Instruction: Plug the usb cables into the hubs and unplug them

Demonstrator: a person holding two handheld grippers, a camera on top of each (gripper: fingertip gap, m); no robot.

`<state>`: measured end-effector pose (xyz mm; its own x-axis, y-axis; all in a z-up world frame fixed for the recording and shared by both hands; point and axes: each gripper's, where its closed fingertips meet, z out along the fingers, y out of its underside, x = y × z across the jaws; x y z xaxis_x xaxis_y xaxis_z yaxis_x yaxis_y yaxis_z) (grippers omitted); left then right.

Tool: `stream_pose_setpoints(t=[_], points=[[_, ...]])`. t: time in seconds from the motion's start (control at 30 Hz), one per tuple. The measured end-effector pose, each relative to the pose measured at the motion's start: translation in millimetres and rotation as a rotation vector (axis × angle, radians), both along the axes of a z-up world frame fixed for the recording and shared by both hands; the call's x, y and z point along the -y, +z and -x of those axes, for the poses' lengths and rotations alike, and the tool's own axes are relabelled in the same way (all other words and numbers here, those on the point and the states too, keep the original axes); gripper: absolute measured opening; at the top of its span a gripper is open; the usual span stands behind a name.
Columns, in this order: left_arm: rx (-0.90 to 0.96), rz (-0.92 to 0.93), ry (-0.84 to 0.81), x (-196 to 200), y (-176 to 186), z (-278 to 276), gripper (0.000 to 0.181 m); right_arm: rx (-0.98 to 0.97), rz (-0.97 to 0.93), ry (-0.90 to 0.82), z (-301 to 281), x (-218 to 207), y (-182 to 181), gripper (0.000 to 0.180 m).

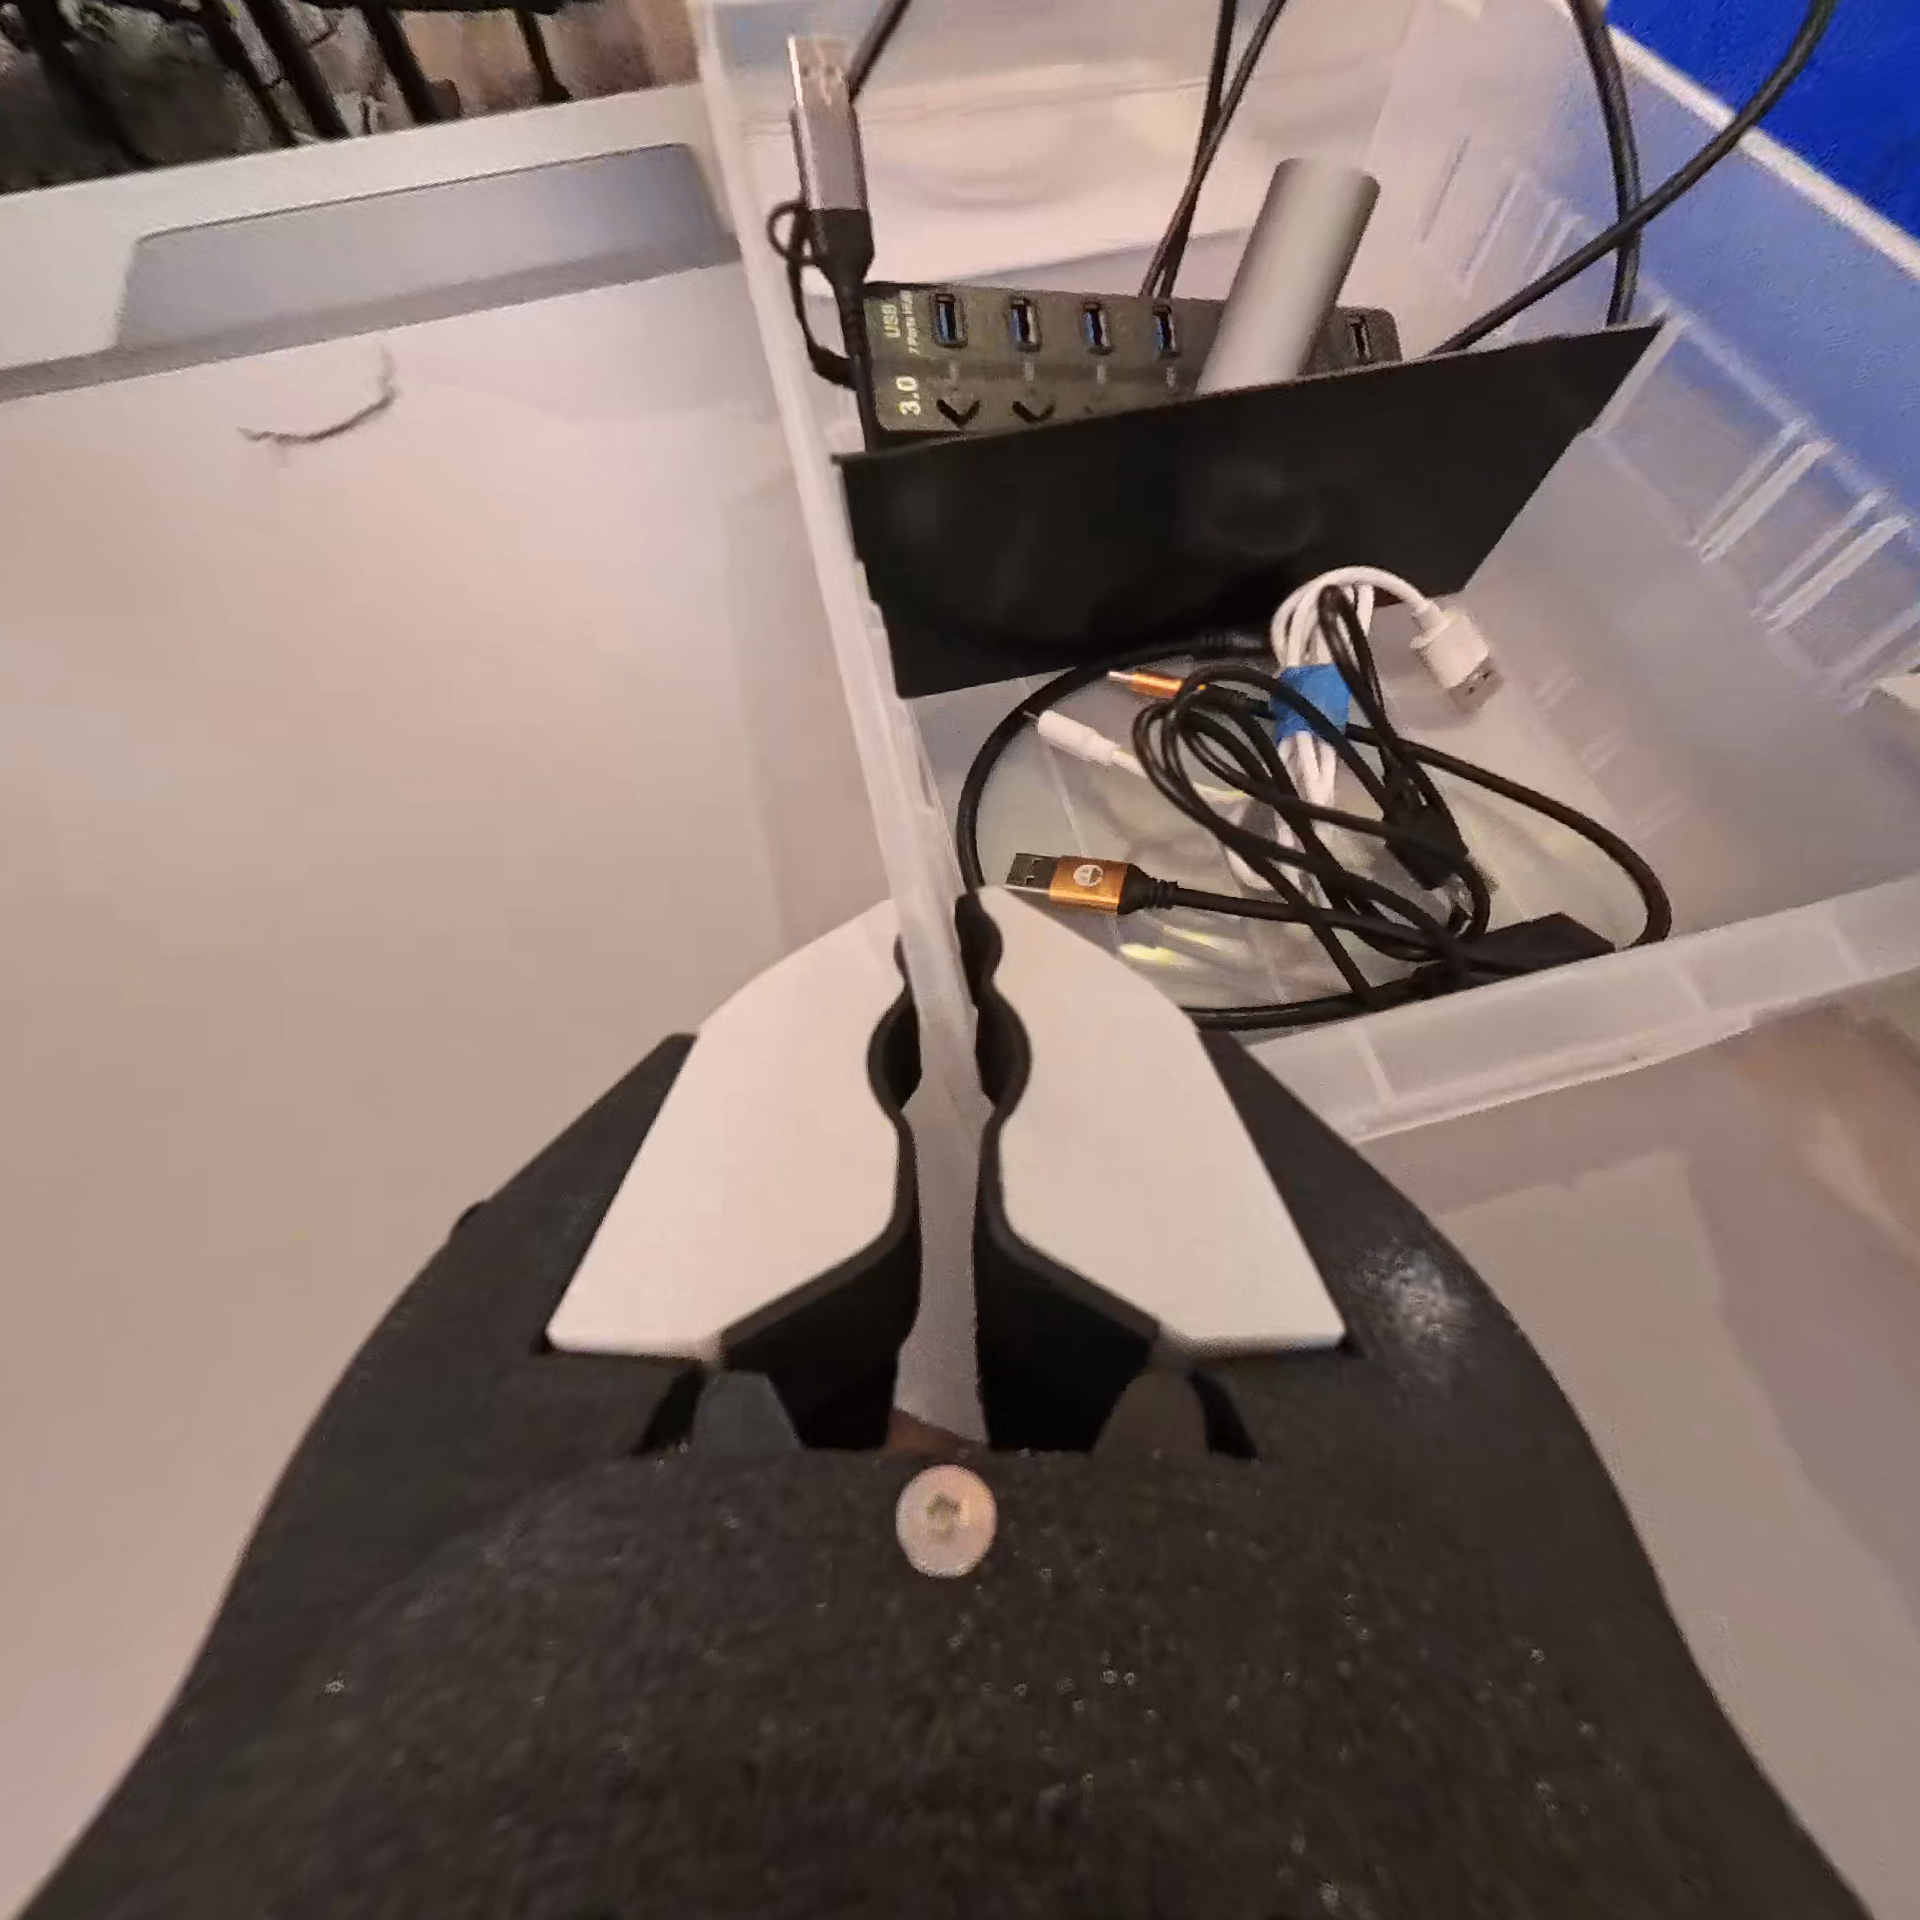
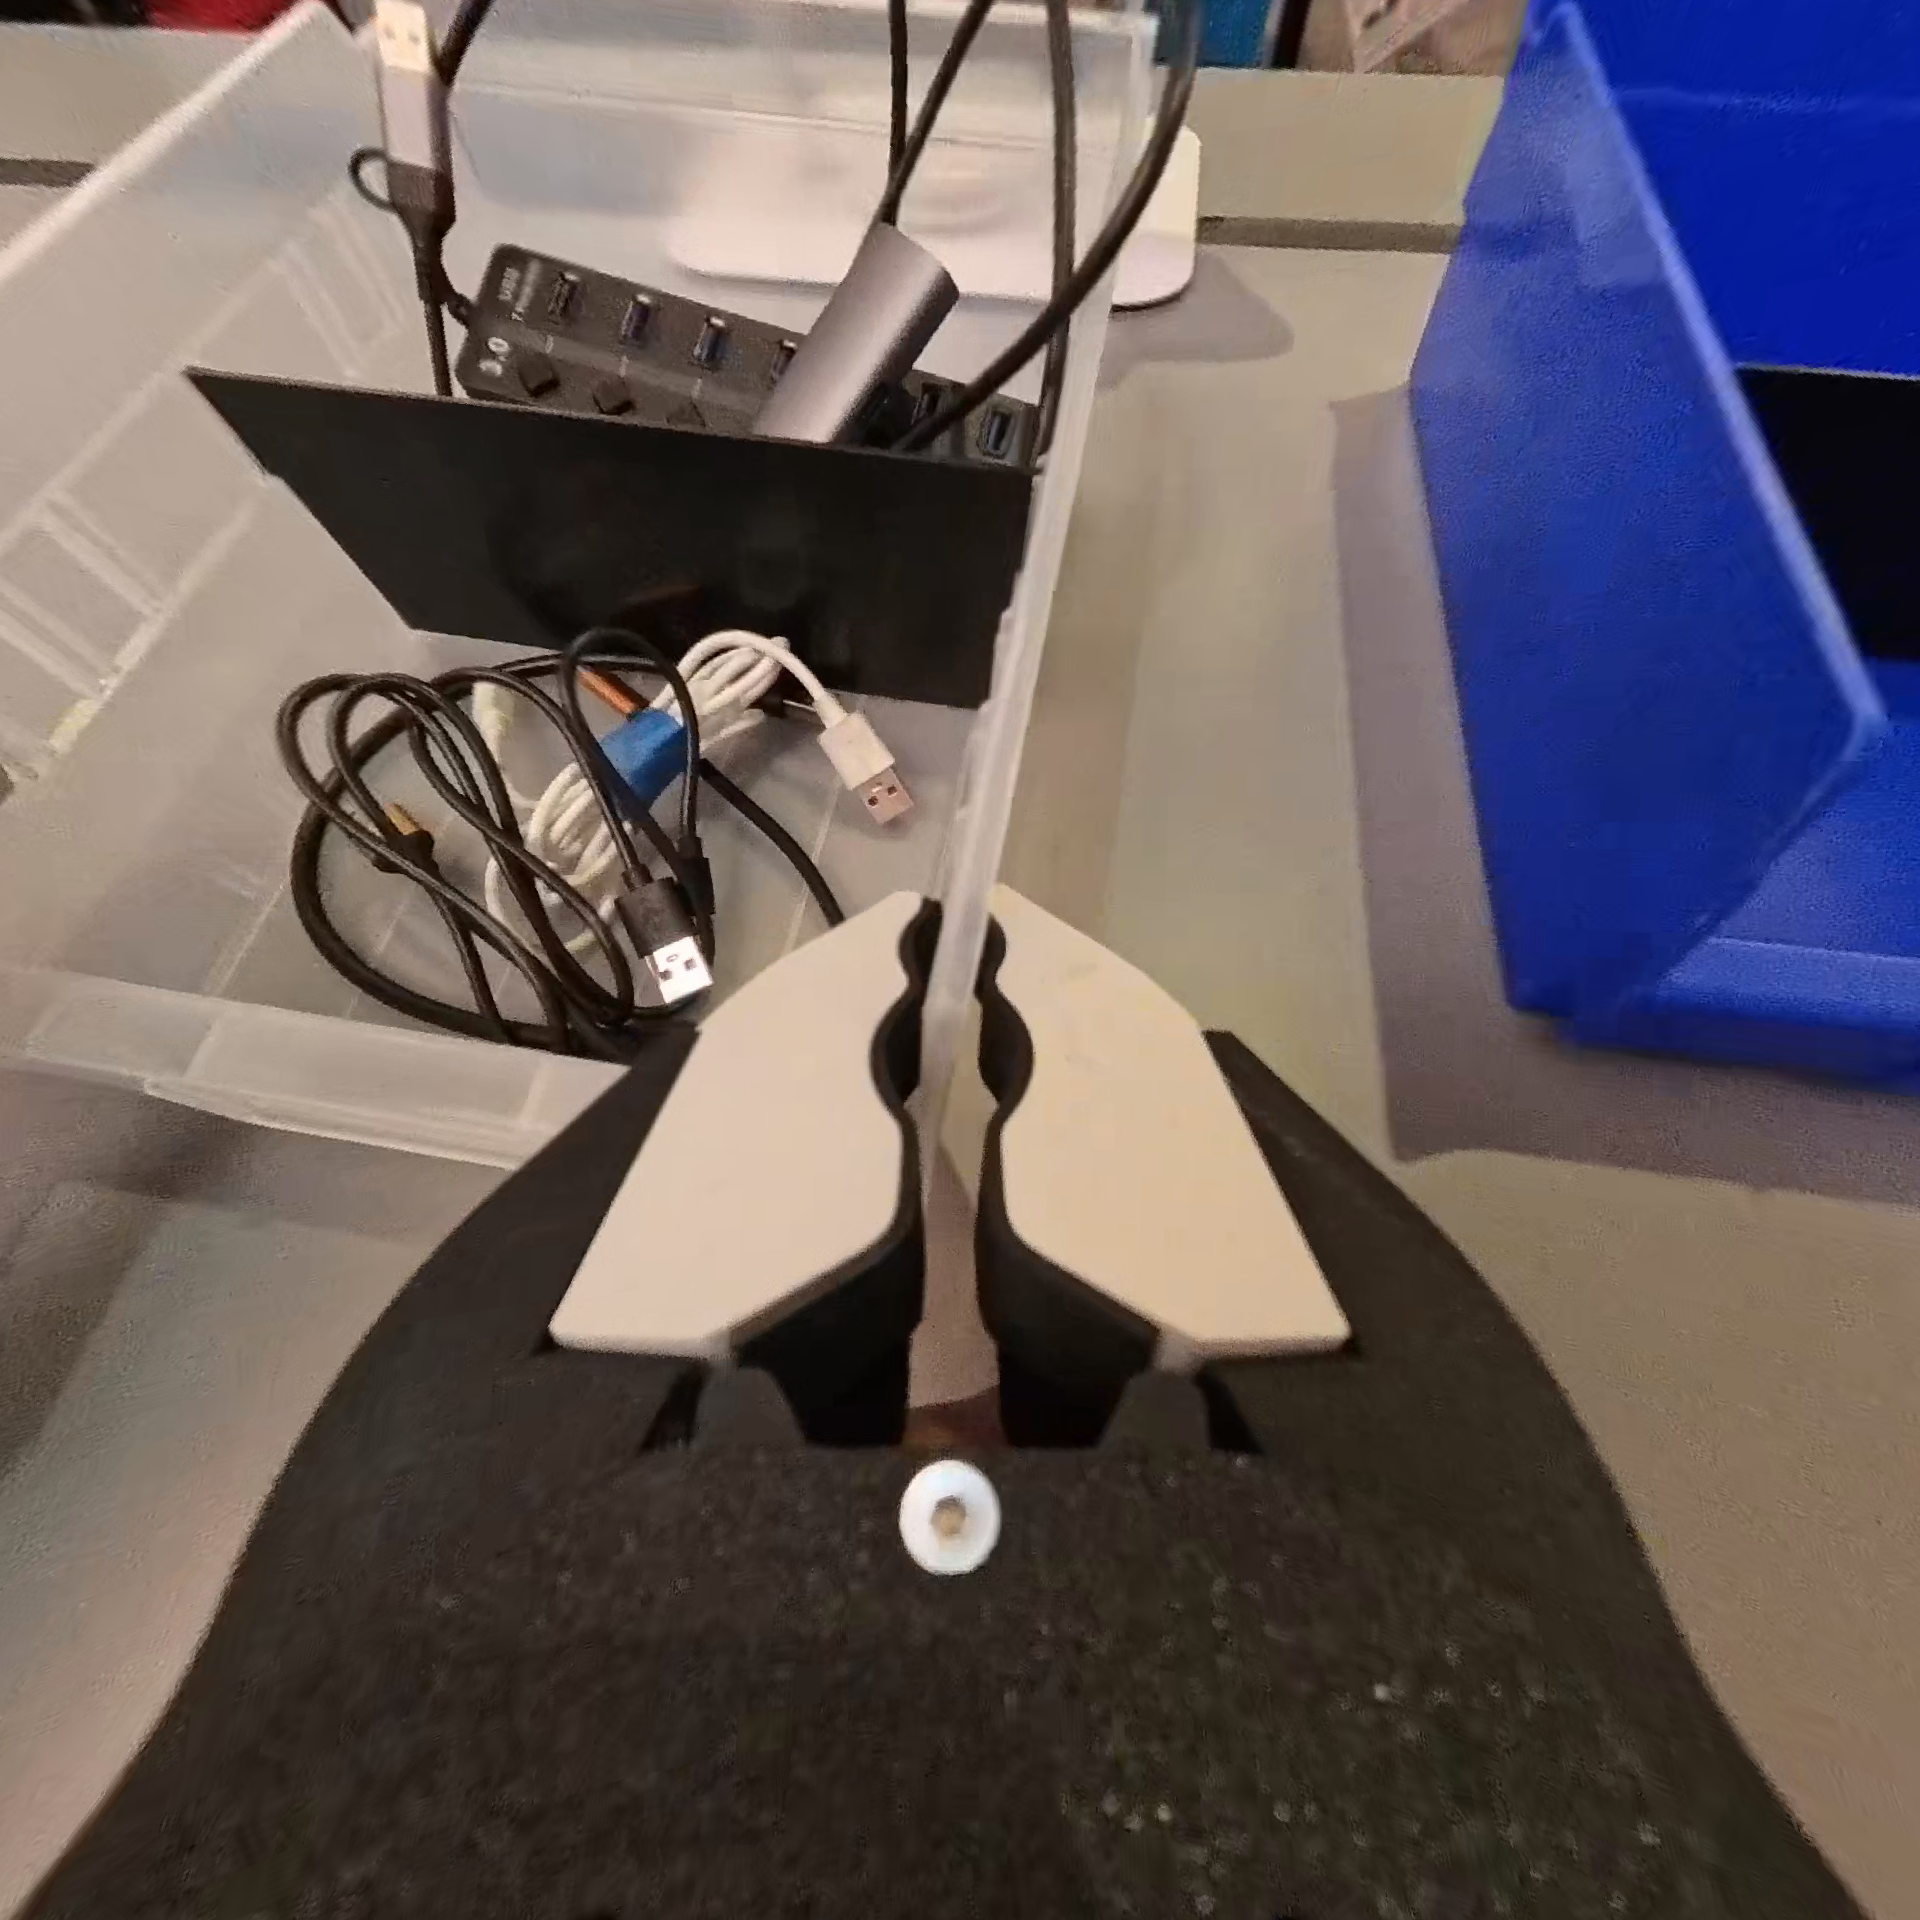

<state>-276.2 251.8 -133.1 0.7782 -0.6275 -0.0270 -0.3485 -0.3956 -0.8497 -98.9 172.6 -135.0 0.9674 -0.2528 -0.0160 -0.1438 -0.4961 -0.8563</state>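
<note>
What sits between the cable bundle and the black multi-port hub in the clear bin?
A black flat divider panel stands across the clear plastic bin, separating the tangled black and white cables from the black multi-port hub. Both wrist views show it.

Two hubs, one clear bin

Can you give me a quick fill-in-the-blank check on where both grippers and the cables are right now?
1. Each gripper, left gripper and right gripper, is shut on a side wall of the clear ____.
2. The black divider stands between the cable bundle and the black ____.
3. The silver hub leans on top of the ____ hub.
4. Beside the right gripper stands a ____ bin.

Missing words: bin; hub; black; blue
</note>
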Motion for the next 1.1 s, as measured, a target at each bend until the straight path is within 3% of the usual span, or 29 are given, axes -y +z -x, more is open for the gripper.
stream_pose_setpoints(t=[0.2, 0.33, 0.47, 0.6, 0.83, 0.93, 1.03, 1.1], points=[[0.005, -0.081, 0.113, -44.4, 26.6, 81.4, 0.002, 0.014, -0.070, 0.024, 81.8, -40.3, 15.1, 0.005], [0.082, -0.069, 0.210, -70.8, 31.0, 137.6, 0.001, 0.044, -0.106, 0.071, 134.8, -73.8, 28.1, 0.006], [0.052, -0.066, 0.265, -83.4, 24.8, 181.7, 0.001, 0.047, -0.088, 0.112, 176.9, -93.1, 16.9, 0.006], [0.062, 0.020, 0.281, -87.3, 1.0, 191.6, 0.002, 0.007, -0.042, 0.118, 187.2, -105.3, 2.6, 0.005], [0.045, 0.026, 0.287, -97.7, 0.1, 193.1, 0.002, 0.008, -0.012, 0.224, 192.2, -110.6, 2.2, 0.011], [0.103, 0.014, 0.301, -98.4, 2.2, 191.9, 0.002, -0.045, 0.000, 0.397, 199.3, -88.5, 3.0, 0.016], [0.032, -0.037, 0.331, -92.8, -0.1, 197.5, 0.024, -0.108, -0.029, 0.612, 196.7, -27.2, 11.2, 0.023], [0.006, -0.072, 0.343, -87.7, 5.1, 200.5, 0.026, -0.098, -0.043, 0.692, 176.6, 11.5, 12.6, 0.027]])
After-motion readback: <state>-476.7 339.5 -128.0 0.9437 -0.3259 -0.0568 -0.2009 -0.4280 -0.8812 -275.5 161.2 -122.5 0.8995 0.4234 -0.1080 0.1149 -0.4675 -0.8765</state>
